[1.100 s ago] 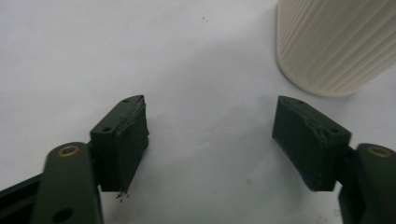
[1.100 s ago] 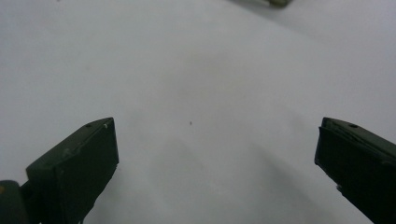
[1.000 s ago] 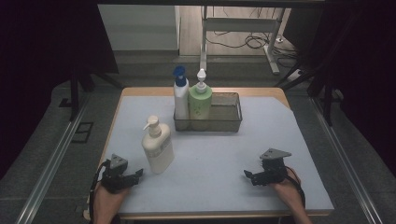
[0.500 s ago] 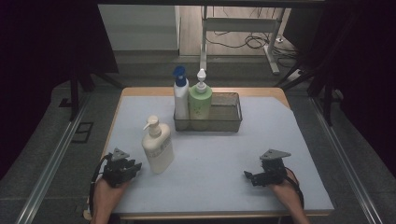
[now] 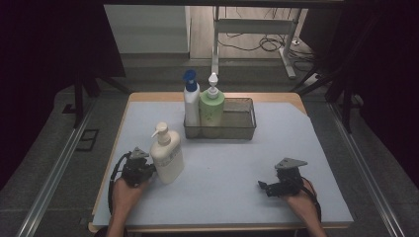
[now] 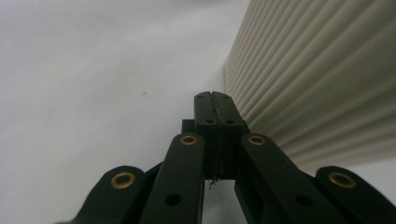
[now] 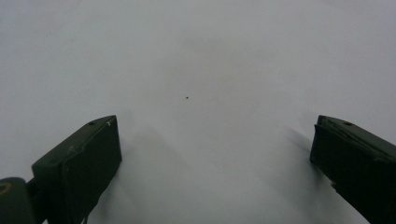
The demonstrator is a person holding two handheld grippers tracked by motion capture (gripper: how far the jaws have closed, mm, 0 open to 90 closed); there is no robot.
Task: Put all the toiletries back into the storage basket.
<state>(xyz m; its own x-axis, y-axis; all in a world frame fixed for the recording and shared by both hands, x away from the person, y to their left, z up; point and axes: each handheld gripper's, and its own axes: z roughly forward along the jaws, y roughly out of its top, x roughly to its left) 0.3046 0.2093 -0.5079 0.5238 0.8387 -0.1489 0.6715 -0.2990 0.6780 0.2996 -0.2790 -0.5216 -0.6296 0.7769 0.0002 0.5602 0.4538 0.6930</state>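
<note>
A cream pump bottle point(image 5: 167, 158) stands upright on the pale mat at the front left. My left gripper point(image 5: 148, 169) lies low on the mat, right against the bottle's left side. In the left gripper view its jaws have just been closing and now meet with nothing between them point(image 6: 215, 100), and the bottle's ribbed cream wall point(image 6: 317, 79) rises just beside them. My right gripper point(image 5: 264, 186) rests at the front right, pointing left. Its jaws stand wide apart over bare mat point(image 7: 215, 154), holding nothing.
A dark mesh basket point(image 5: 242, 129) sits at the back centre. In its left end stand a white bottle with a blue cap point(image 5: 191, 101) and a green pump bottle point(image 5: 212, 111). The pale mat point(image 5: 232, 168) covers the table between my hands.
My left gripper has slid forward and right up to the cream bottle, and its jaws have closed. The right gripper has stayed where it was.
</note>
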